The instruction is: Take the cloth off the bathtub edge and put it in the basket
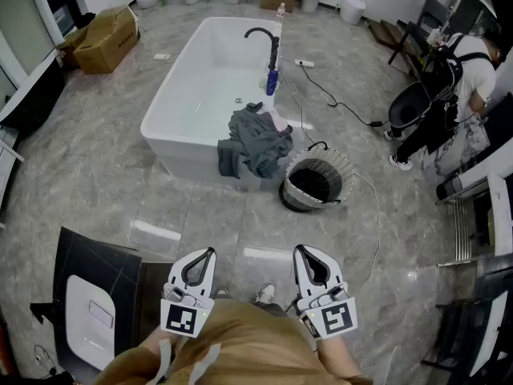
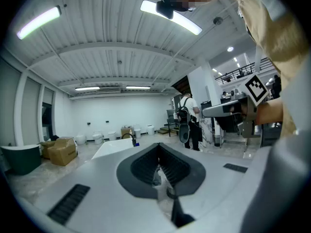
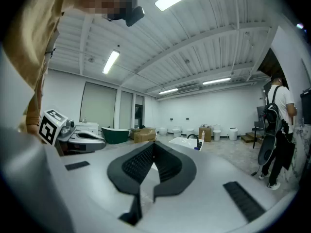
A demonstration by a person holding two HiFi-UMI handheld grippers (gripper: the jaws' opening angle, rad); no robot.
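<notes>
The grey cloth (image 1: 255,141) is lying crumpled over the near rim of the white bathtub (image 1: 192,95), at its right-hand corner, with part of it hanging down the outer wall toward the floor. A patch of pink is showing at the cloth's right side. The basket (image 1: 343,164), a pale mesh one with a dark inside, is sitting on the grey marble floor (image 1: 96,183) just beside that same corner of the tub, to the right of the cloth and a little below it in the head view. A black faucet (image 1: 268,42) is arching over the tub's right rim, with a small blue bottle (image 1: 272,81) standing at its foot.

Both grippers are hovering well apart from the tub, close to the person's body at the bottom of the head view, and both are pointing roughly level toward the tub. The left gripper (image 1: 210,252) is keeping its jaws clenched together with nothing between them. The right gripper (image 1: 300,249) is likewise showing its jaws pressed tip to tip and empty.

Farther out, a cardboard box (image 1: 108,38) is resting on the floor beyond the tub's left side, and another person (image 1: 453,87) with a backpack is bending over at the right edge of the room.
</notes>
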